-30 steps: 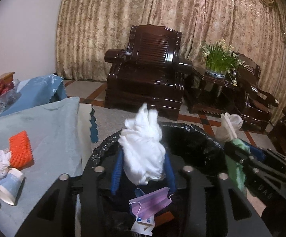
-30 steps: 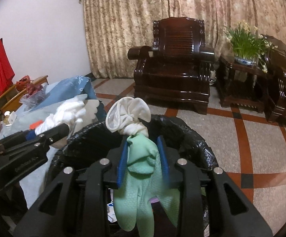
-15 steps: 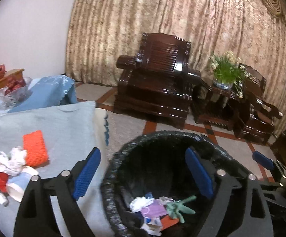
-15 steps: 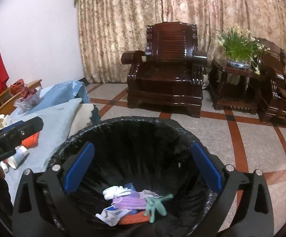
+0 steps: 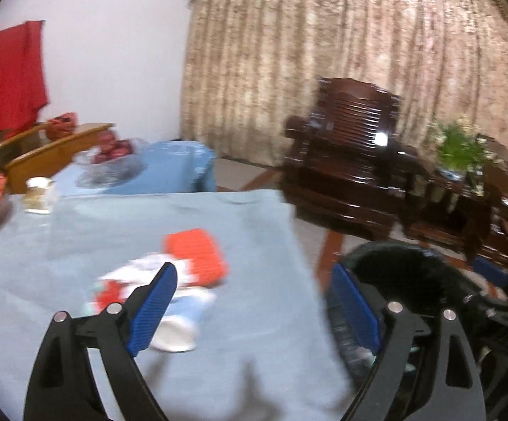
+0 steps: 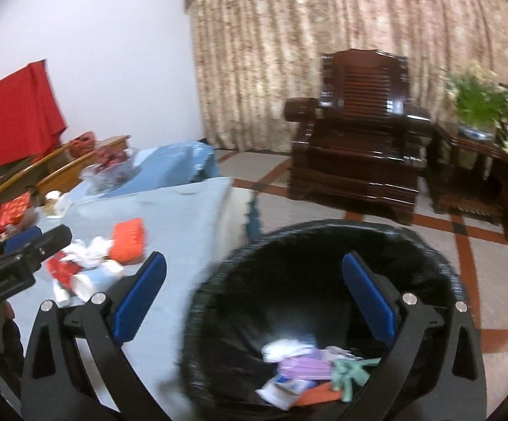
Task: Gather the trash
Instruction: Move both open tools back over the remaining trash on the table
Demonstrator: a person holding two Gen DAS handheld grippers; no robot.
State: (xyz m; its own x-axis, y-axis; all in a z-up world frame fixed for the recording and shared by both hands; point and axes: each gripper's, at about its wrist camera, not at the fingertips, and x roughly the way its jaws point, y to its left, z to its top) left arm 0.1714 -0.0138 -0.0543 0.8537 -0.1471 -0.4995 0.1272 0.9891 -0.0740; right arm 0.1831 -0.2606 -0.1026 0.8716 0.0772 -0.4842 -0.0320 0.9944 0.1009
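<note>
The black-lined trash bin [image 6: 324, 280] stands on the floor just beside the tabletop [image 5: 219, 368] with its blue cloth, and already holds a white wad, a purple mask and a green glove at the bottom. What is left to collect lies in a small heap on the cloth: an orange mesh pad [image 5: 198, 256], a tipped paper cup [image 5: 180, 326] with its mouth toward the camera, a crumpled white tissue [image 6: 91, 251] and red wrapper scraps [image 6: 59, 268], all touching or nearly so. The left claw [image 5: 254, 312] is over this heap, jaws spread wide with nothing between them; the right claw [image 6: 252, 303] hangs above the bin, likewise released and empty. All of it looks light. The pad should be springy and easy to pinch across its short side; the cup is thin and would crush, so its rim wall is the likely hold; the tissue and scraps are limp and best bunched from above.
</note>
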